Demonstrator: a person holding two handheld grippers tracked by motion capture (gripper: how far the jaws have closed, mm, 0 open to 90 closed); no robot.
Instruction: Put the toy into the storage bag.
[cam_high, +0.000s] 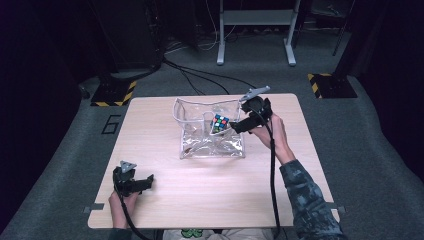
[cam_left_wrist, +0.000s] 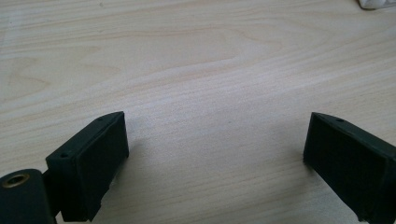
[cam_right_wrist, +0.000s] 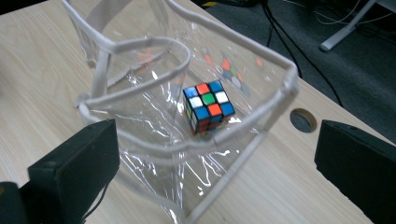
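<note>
Two grippers at a pale wooden table (cam_high: 210, 195), one in each hand of a seated person. Near the table's middle, toward the far edge, a clear plastic bag (cam_high: 210, 142) with white piping, mouth gaping upward. Inside it, a puzzle cube (cam_high: 219, 123), tilted on the bag's floor toward the right wall, coloured stickers facing up. Seen through the right gripper view, the cube (cam_right_wrist: 208, 106) resting behind the nearest white rim of the bag (cam_right_wrist: 140, 140), with faint coloured reflections on the far plastic wall. Right gripper (cam_high: 246, 121) held at the bag's right side, just beside the rim, jaws spread wide and grasping nothing; in its own view (cam_right_wrist: 215, 163), one jaw low on either side of the bag's near corner, not touching the cube. Right hand (cam_high: 272, 132) wrapped around the gripper's body, patterned sleeve (cam_high: 305, 192) running to the bottom edge, black cable trailing alongside. Round cable hole (cam_right_wrist: 302, 120) in the table just beyond the bag. Left gripper (cam_high: 145, 182) well apart from the bag, near the table's front left corner, held low over bare wood; in its own view (cam_left_wrist: 215, 158), jaws released and wide, nothing between them but wood grain. Beyond the table, grey carpet, black cables and a white metal frame (cam_high: 255, 30).
</note>
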